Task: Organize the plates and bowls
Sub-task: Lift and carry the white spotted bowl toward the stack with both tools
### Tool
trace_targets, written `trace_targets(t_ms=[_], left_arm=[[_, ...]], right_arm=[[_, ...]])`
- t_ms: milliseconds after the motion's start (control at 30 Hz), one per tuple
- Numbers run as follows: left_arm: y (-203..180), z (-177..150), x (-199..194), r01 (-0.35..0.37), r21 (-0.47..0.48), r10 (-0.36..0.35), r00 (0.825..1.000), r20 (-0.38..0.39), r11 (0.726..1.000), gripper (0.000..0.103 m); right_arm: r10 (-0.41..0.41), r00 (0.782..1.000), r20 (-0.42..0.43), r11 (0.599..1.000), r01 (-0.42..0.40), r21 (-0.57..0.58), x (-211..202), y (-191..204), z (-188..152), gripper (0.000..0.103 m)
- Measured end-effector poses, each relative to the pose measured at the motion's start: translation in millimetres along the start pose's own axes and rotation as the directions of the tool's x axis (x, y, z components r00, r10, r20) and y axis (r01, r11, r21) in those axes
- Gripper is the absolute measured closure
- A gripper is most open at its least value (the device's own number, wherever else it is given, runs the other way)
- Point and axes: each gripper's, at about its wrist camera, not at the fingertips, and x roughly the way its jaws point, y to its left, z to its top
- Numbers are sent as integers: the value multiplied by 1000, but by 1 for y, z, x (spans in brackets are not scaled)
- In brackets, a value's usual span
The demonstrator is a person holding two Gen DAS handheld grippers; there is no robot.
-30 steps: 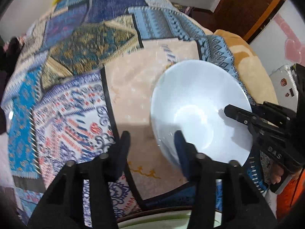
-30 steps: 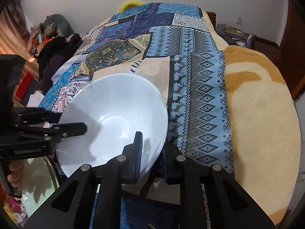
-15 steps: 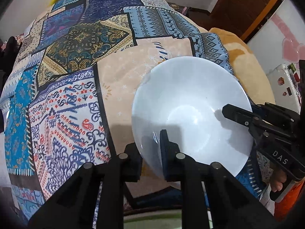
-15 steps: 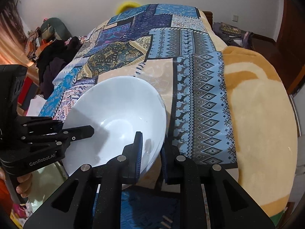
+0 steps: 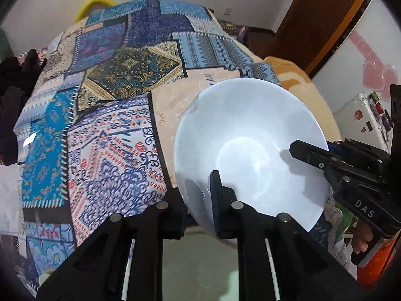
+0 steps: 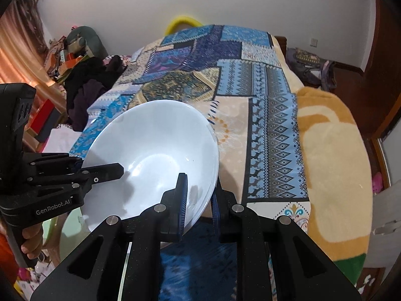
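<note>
Two inscriptions can be read — both are printed in white on black gripper bodies. "DAS" is seen in the left wrist view on the body of the right gripper point(image 5: 298, 151), below and behind its fingers, near the grip where the person's hand point(image 5: 362, 242) is wrapped. "GenRobot.AI" is seen in the right wrist view on the lower bar of the left gripper point(image 6: 117, 171), behind its fingers. Stickers on a white case point(image 5: 363, 118), beyond the right gripper, are too small to be read.
</note>
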Motion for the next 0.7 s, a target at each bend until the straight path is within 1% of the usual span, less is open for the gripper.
trace_targets(t_ms=[333,700], left_arm=[[3,-28,-58,-14,-11,15,997,70,1000,87],[26,-66,-104,-34,-51,40,992,124,998,87]], right_arm=[[15,998,56,999,-13,-38,-31,36,-6,87],[48,996,71,996,-43,-80,-39,77,-19,87]])
